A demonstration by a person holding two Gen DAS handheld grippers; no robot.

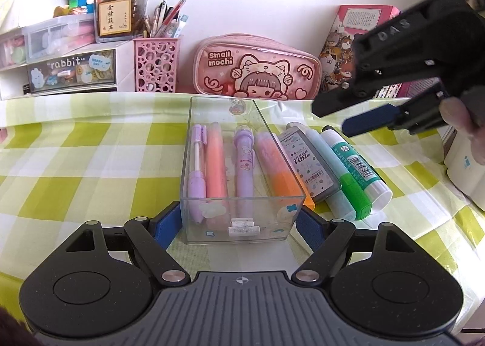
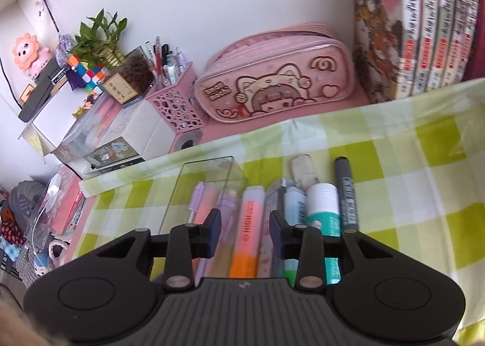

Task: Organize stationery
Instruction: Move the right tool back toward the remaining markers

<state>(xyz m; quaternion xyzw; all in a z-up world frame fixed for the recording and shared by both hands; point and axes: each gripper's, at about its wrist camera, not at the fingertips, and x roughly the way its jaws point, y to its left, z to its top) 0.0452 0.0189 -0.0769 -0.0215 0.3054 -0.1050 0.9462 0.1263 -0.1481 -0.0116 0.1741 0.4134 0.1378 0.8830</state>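
Note:
My left gripper (image 1: 239, 221) is shut on the near end of a clear plastic box (image 1: 222, 99), one blue pad against each side wall. Inside the box lie a purple pen (image 1: 195, 170), a pink highlighter (image 1: 215, 164), a second purple pen (image 1: 244, 170) and an orange highlighter (image 1: 274, 161). Right of the box on the checked cloth lie a lead refill case (image 1: 309, 164), a blue-and-green highlighter (image 1: 339, 176) and a glue stick (image 1: 354, 161). My right gripper (image 1: 330, 120) hangs open in the air above them, holding nothing. In the right wrist view the right gripper (image 2: 245, 218) hovers over the orange highlighter (image 2: 248, 203).
A pink pencil case (image 1: 257, 70), a pink pen holder (image 1: 156, 64) and a drawer unit (image 1: 69, 70) line the back wall. Books (image 2: 424, 28) stand at the back right. A grey marker (image 2: 345, 191) lies beside the glue stick (image 2: 322, 203). A white object (image 1: 463, 170) sits at the right edge.

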